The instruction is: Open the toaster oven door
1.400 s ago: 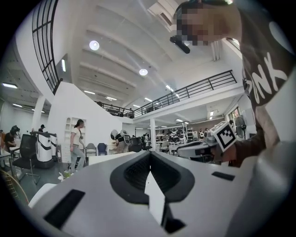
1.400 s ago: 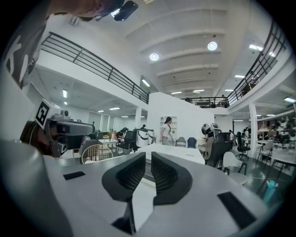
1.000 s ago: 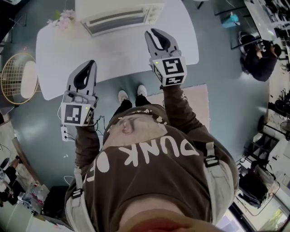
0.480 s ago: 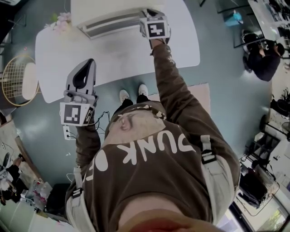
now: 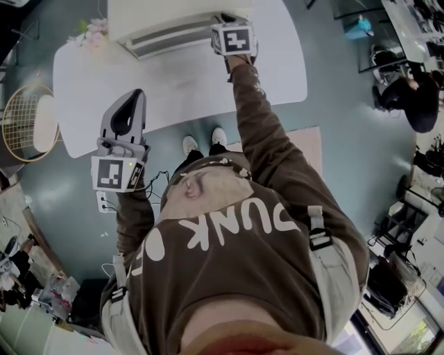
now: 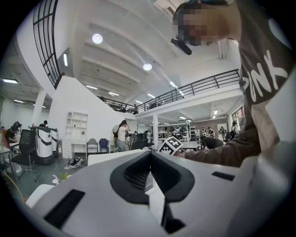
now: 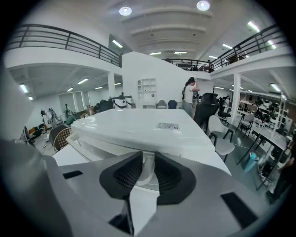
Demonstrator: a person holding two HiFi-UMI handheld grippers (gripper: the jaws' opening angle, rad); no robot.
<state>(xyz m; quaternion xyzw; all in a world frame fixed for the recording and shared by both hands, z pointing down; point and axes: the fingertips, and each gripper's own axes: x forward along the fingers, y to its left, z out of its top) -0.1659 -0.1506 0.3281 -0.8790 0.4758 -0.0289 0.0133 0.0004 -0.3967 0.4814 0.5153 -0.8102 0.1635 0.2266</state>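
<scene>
A white toaster oven [image 5: 163, 17] stands at the far edge of the white table [image 5: 180, 83]. My right gripper [image 5: 227, 19] reaches out to the right end of its front, with the fingertips hidden behind the marker cube. In the right gripper view the jaws of that gripper [image 7: 146, 159] are closed around the oven's white door handle [image 7: 147, 170], below the oven's flat top [image 7: 138, 129]. My left gripper [image 5: 140, 95] hangs above the table's near edge, shut and holding nothing. In its own view, this gripper [image 6: 149, 155] has its tips touching.
Pink flowers [image 5: 94, 29] lie at the table's far left corner. A round wicker seat [image 5: 28, 121] stands on the floor to the left. A power strip [image 5: 100, 204] and a pale mat [image 5: 298, 159] lie on the floor. A person [image 5: 416, 97] is far right.
One second ago my right gripper hung over the table's near part; it has reached forward to the oven's front and stayed there. The left gripper has not moved.
</scene>
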